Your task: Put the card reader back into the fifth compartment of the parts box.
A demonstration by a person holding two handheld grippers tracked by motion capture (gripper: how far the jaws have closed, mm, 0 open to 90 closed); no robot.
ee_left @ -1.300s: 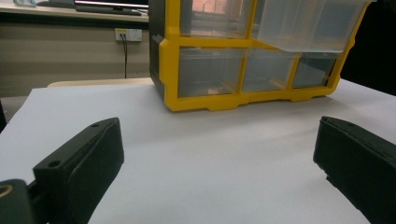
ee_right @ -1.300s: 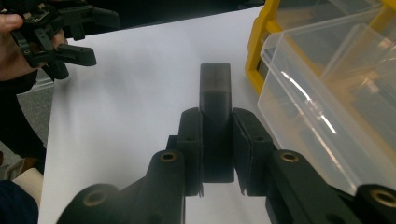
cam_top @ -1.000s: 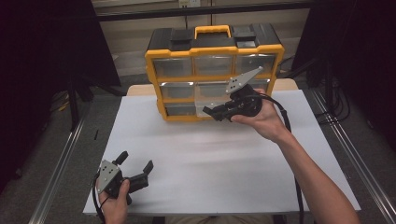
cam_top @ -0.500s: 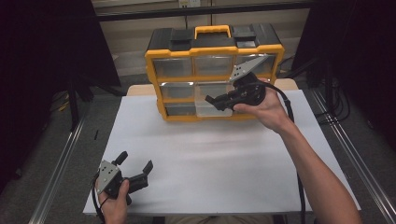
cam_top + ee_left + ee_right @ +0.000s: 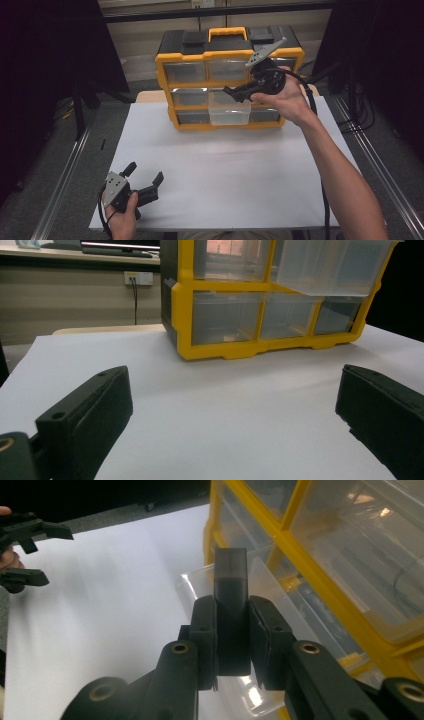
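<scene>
A yellow and black drawer organizer [image 5: 170,95] stands at the back of the table. Its middle clear drawer [image 5: 229,112] is pulled out. My right gripper [image 5: 227,91] hovers above that drawer, level with the top row. It is shut on a dark grey block [image 5: 230,575] that sticks out past the pads, over the drawer [image 5: 195,587]. My left gripper [image 5: 145,171] rests near the front left corner, jaws wide apart with nothing between them [image 5: 235,410]. It faces the organizer [image 5: 182,305] and the drawer [image 5: 330,265].
A white sheet [image 5: 225,165] covers the tabletop. Metal rails [image 5: 65,185] run along both sides of the table. Black cables [image 5: 367,107] lie on the floor at the right. The left gripper [image 5: 25,555] is seen far off in the right gripper view.
My right gripper has risen from the middle row of drawers to the top row and drifted slightly right. The left gripper has stayed where it was.
</scene>
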